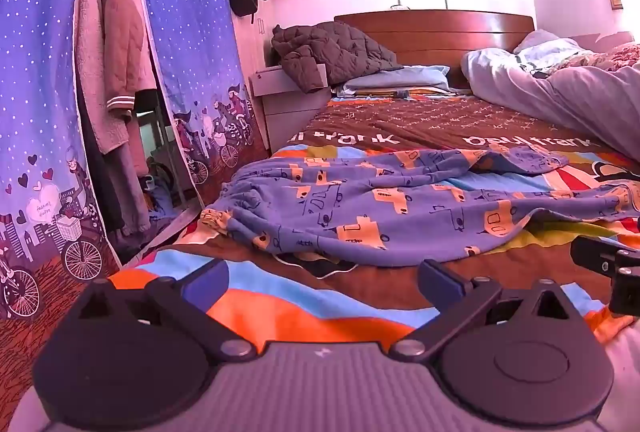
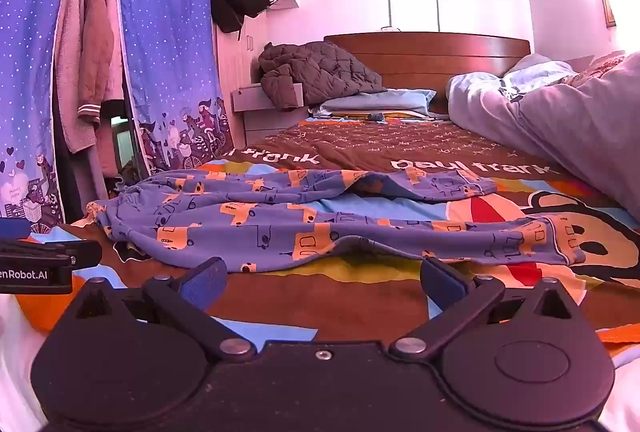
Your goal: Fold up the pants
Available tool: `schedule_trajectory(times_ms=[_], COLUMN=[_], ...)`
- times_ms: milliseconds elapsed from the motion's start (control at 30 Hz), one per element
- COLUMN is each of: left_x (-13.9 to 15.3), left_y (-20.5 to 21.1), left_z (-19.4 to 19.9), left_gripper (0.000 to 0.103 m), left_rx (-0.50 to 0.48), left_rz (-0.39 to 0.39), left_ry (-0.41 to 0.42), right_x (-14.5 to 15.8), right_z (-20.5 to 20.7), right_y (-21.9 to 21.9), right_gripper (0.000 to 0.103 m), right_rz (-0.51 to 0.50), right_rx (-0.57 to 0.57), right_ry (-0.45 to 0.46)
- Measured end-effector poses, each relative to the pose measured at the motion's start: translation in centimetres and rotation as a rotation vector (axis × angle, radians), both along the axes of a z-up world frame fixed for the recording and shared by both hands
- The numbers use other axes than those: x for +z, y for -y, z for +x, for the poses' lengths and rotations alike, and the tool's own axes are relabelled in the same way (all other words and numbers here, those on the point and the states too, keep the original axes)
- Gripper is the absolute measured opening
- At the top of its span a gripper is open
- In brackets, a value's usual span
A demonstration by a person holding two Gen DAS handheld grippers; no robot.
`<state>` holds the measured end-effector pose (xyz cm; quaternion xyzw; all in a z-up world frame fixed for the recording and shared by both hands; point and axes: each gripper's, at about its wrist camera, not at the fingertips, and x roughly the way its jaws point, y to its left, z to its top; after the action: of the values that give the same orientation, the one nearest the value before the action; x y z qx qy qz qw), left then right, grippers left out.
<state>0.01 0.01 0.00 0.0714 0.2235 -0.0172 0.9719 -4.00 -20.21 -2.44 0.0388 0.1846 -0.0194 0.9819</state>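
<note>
Blue pants printed with orange vehicles lie spread and rumpled across the colourful bedspread, waistband at the left, legs trailing right. In the right wrist view the same pants stretch across the middle. My left gripper stands open just short of the pants' near edge, nothing between its fingers. My right gripper is likewise open, close in front of the near hem of the pants, apart from the cloth. Each gripper shows at the other view's edge: the right gripper and the left gripper.
A patterned bedspread covers the bed. A crumpled pale duvet lies at the right, a dark quilted jacket on the bedside cabinet, a wooden headboard behind. A wardrobe with blue curtains stands left of the bed.
</note>
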Motion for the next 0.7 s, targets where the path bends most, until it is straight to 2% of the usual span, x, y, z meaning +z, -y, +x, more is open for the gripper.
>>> schedule_trajectory(times_ms=[700], left_x=[-0.05], left_y=[-0.21], left_z=[0.13], left_gripper=[0.103], left_rx=[0.005], left_rz=[-0.02], left_ry=[-0.007], right_x=[-0.27], right_z=[0.07], right_y=[0.48], right_gripper=[0.102], right_rz=[0.014], right_rx=[-0.002], right_ry=[-0.001])
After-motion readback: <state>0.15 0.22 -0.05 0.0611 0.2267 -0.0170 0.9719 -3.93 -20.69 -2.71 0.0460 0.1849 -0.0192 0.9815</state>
